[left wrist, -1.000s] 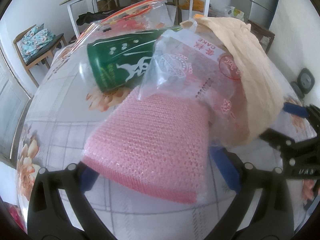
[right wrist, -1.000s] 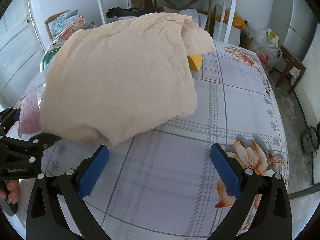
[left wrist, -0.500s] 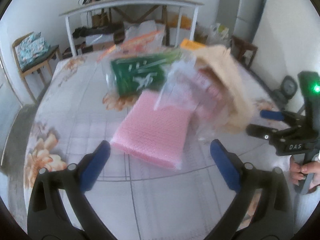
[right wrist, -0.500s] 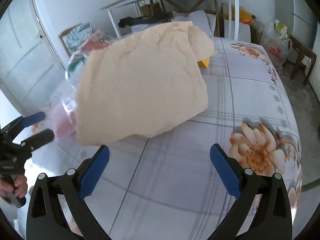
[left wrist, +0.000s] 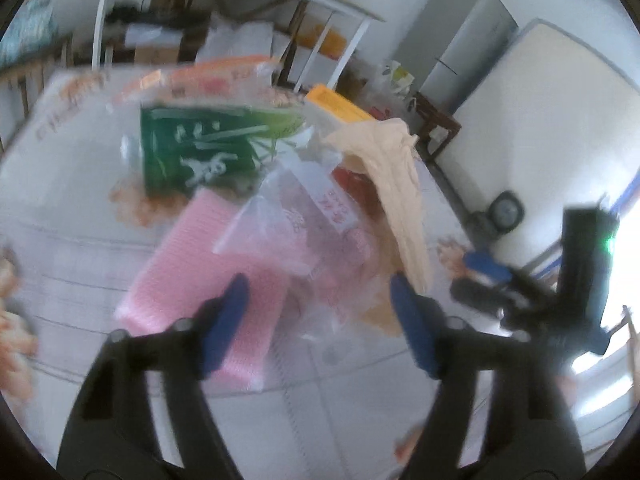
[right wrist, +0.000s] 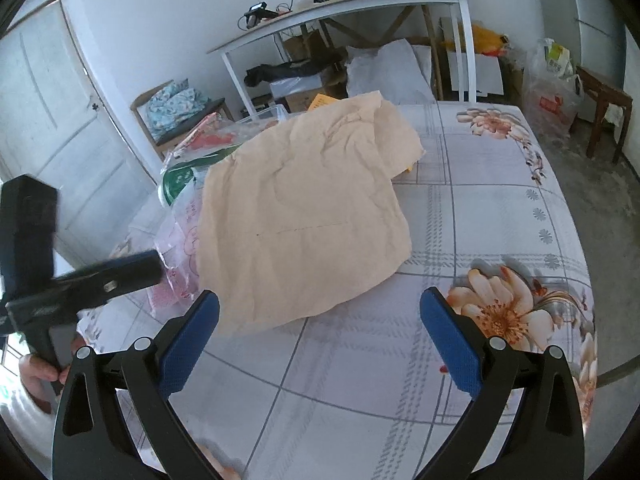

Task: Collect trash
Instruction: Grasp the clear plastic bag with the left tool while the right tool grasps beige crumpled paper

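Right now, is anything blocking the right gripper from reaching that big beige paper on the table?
Nothing visible does. The right gripper stands open, and the beige paper lies just ahead of it on the floral tablecloth. The left gripper reaches toward the pile's far side, clear of the path.

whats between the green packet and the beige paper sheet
A clear plastic bag with red print lies between the green packet and the beige paper sheet, seen from the left wrist.

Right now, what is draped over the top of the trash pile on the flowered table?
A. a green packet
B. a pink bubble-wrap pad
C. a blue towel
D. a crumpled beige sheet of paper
D: in the right wrist view the crumpled beige sheet of paper lies over the pile, with the green packet only peeking out beside it.
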`<state>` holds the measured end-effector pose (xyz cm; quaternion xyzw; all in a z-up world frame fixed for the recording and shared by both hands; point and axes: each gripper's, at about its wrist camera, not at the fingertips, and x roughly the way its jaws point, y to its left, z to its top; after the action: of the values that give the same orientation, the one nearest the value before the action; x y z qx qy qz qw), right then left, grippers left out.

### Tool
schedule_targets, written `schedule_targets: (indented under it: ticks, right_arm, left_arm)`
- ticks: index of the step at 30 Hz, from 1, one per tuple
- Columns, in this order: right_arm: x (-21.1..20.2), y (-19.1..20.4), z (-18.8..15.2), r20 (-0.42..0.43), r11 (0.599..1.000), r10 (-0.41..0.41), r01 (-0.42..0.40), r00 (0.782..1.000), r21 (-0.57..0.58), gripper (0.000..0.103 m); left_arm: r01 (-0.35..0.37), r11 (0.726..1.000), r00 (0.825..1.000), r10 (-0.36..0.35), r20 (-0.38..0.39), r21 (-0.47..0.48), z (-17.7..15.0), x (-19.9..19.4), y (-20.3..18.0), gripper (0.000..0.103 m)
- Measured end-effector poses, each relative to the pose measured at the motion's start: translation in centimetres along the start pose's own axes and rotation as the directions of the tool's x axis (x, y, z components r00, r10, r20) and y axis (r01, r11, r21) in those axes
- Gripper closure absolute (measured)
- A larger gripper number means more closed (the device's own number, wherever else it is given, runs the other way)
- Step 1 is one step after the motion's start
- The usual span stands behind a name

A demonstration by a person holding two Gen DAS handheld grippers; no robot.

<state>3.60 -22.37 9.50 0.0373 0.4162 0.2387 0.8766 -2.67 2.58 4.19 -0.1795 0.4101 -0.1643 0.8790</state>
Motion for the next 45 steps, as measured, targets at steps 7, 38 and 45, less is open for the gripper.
schedule_targets:
  ticks: [7,38,45]
  right_arm:
    - [0.5,-0.5,-0.3,-0.011,1.0,-0.019,0.019,1.0,-0.007,0.005]
    - [5.8,0.9,1.5,-0.086,0.975,-0.196,0.185,0.977,-0.124,0.052]
    - [2.6,0.2,0.3,-0.04,0.98,-0.191,0.189,0.981,-0.058,0.094]
  left_arm:
    - [0.076,0.99,0.997,-0.074,0.018,-0.118,0.5,1.3,1.4,0.076]
    - [0.11,0.985,0.948,-0.064,0.312,-0.133,-1.7,-12.2,5.0,0.097]
    - [0.133,0.973,0.949,-0.07,0.309,-0.188,-2.7,-12.4,6.2,0.097]
